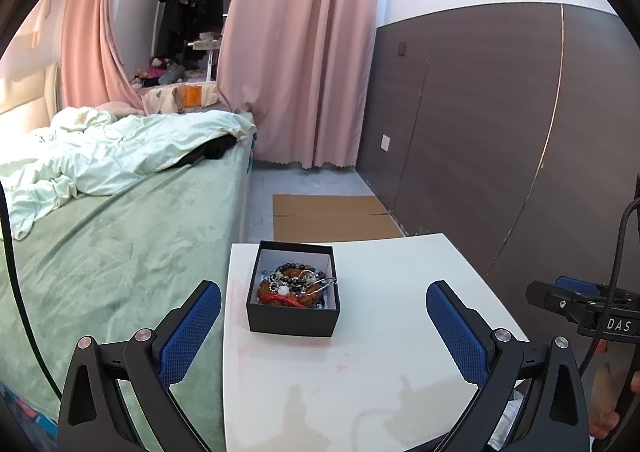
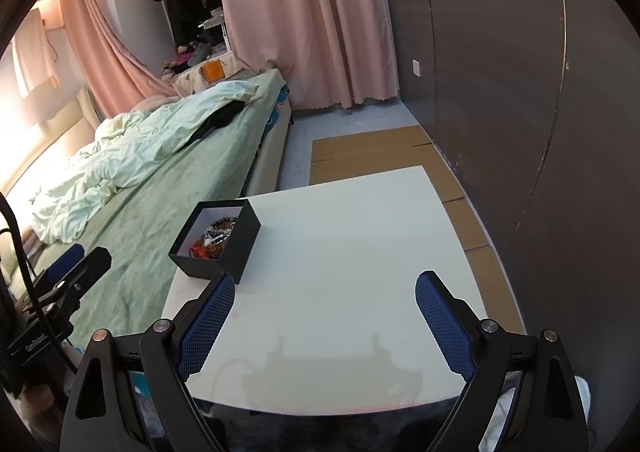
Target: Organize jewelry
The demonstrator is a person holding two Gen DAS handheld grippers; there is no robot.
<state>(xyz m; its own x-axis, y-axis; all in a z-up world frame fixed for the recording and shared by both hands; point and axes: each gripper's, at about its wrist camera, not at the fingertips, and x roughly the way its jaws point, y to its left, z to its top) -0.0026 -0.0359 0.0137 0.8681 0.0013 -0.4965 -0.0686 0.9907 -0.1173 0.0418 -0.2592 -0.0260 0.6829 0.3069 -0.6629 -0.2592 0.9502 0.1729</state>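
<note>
- Left wrist view: left gripper (image 1: 323, 304) spread wide, holding nothing, hovering over the white table (image 1: 400, 352). Black box (image 1: 293, 318) just ahead, lidless, heaped with beaded bracelets (image 1: 294, 284) and a chain; no jewelry loose on the tabletop.
- Right wrist view: right gripper (image 2: 325, 298) likewise spread and empty, with the box off to its left near the table edge beside the bed (image 2: 132, 204).
- Fits either jewelry gathered in and hands clear, or sorting out of the box ahead; not settled here.

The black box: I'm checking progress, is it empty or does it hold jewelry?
It holds jewelry. The black box stands lidless and bead bracelets lie piled inside.
</note>
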